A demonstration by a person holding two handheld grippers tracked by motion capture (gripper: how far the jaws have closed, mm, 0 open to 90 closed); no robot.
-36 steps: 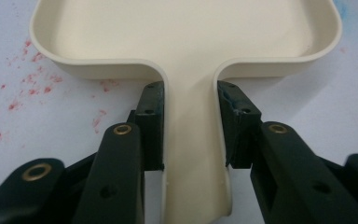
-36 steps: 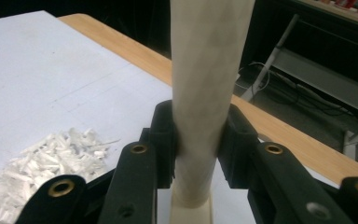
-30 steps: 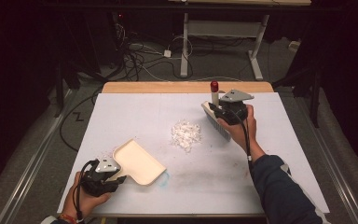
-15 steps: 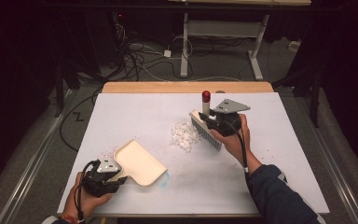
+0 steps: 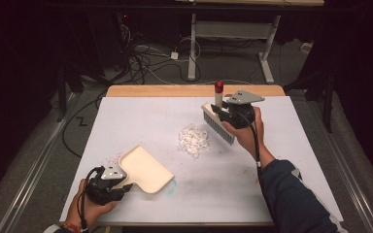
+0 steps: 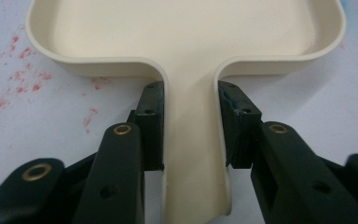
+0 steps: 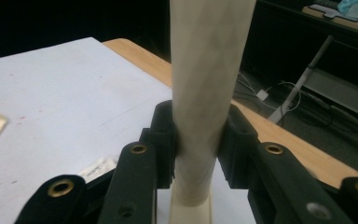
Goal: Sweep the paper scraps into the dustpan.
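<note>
On the white tabletop (image 5: pixel 126 116) I'm set up to sweep, nothing collected yet as far as I can judge. My left claw (image 5: pixel 108 187) is clamped on the handle of the cream dustpan (image 5: pixel 145 170); the left gripper view shows both pads (image 6: pixel 151 121) pressed against the handle's sides, pan (image 6: pixel 186 32) lying flat with its open mouth turned toward the middle of the tabletop. Inside of the pan looks bare. My right claw (image 5: pixel 235 114) is gripped around the pale handle of the hand brush (image 5: pixel 218 124); in the right gripper view the handle (image 7: pixel 205 93) runs up between the closed pads (image 7: pixel 165 135). Red cap on the handle tip, bristles angled down and toward the pile, lifted off the surface, just beside the pile's far-right edge.

The pile of white scraps (image 5: pixel 193 140) sits mid-tabletop, between brush and dustpan, apart from both. Dustpan is near the front-left edge, well apart from the pile.

Done: both tools picked up and held. Left, by my read: bring brush down behind the pile, push scraps toward the pan, likely move the pan closer too.

Count: one dustpan, one brush, one pile of scraps (single pieces too small to count), two claws. Faint red specks (image 6: pixel 14 70) on the tabletop beside the pan, plus a blue smudge (image 5: pixel 171 184) at the pan's near corner; uncounted.
</note>
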